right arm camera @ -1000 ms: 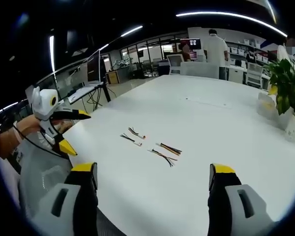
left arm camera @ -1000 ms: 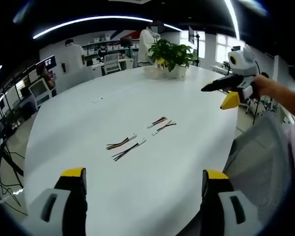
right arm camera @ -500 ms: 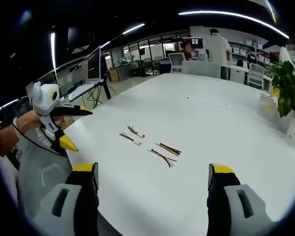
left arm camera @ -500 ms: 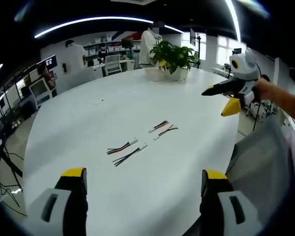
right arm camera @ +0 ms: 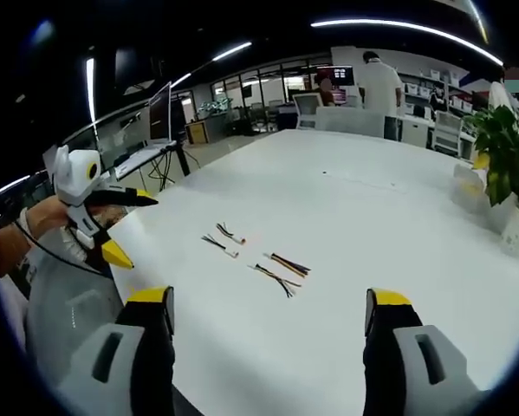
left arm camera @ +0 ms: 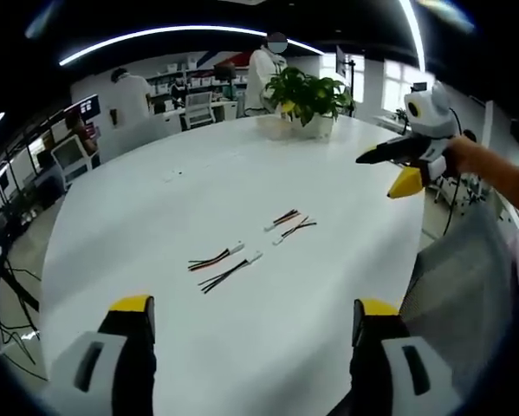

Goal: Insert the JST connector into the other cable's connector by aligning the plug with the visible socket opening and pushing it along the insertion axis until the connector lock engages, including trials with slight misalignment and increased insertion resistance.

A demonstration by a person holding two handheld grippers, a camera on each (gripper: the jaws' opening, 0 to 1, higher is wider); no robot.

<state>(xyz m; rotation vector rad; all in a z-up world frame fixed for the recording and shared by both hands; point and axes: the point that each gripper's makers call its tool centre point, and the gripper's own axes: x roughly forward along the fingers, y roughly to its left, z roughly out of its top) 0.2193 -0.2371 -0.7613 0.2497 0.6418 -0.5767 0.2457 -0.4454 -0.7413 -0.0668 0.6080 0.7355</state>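
On the white counter (left arm camera: 155, 208) four short cable pieces lie loose, and the potted plant (left arm camera: 304, 97) at the counter's far edge serves as the landmark. In the left gripper view, the pair of cables nearer the plant (left arm camera: 288, 227) lies side by side, white connector ends pointing toward the camera's left, coloured wires fanning toward the plant side. The second pair (left arm camera: 224, 264) lies farther from the plant, closer to the left tongs (left arm camera: 252, 322), again side by side with white JST connectors at their plant-ward ends; whether the two touch cannot be told at this size. The left tongs are released, their yellow-tipped jaws standing wide apart with nothing between them, held above the counter's near edge, well away from the plant. The right tongs (left arm camera: 396, 170) show in that view off to the side of the plant, over the counter's rim, held by a hand (left arm camera: 469, 158); they carry nothing. In the right gripper view the right tongs (right arm camera: 268, 314) are likewise spread wide and empty, with both cable pairs (right arm camera: 252, 264) on the counter ahead, the plant (right arm camera: 502, 149) far off at the edge, and the left tongs (right arm camera: 120, 227) at the counter's rim on the side opposite the plant. People stand at desks beyond the counter.
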